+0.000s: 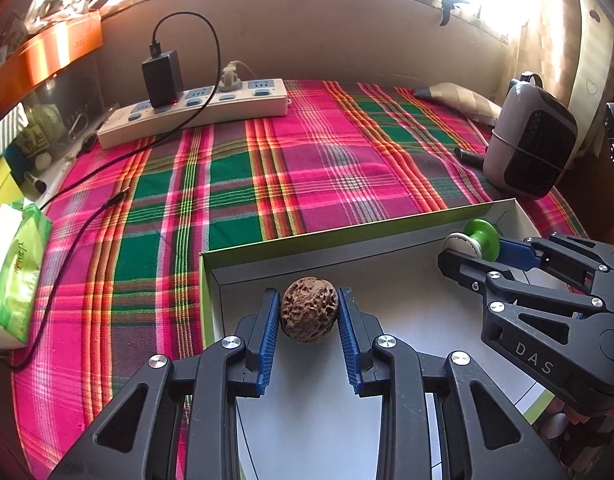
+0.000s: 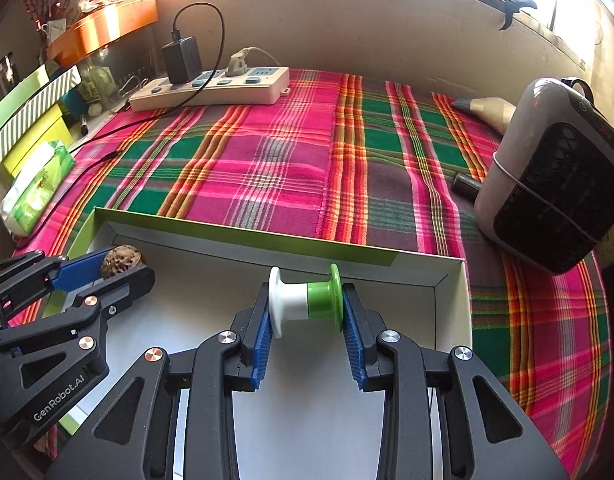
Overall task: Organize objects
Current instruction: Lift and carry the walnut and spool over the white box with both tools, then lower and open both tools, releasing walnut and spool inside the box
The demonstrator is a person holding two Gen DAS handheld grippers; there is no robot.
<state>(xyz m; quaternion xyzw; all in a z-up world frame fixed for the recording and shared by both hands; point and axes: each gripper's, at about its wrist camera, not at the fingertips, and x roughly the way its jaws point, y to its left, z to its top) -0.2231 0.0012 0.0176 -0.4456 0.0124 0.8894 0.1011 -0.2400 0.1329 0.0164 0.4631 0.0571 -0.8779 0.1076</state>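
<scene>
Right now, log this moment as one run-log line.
left gripper: shut on walnut | right gripper: shut on spool | both over open box | nothing released

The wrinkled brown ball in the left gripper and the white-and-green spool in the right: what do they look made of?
Wrinkled brown ball: likely a walnut shell, matte and woody, deeply pitted and ridged. White-and-green spool: probably moulded plastic, smooth with a slight sheen, and a clean seam where white meets green.
</scene>
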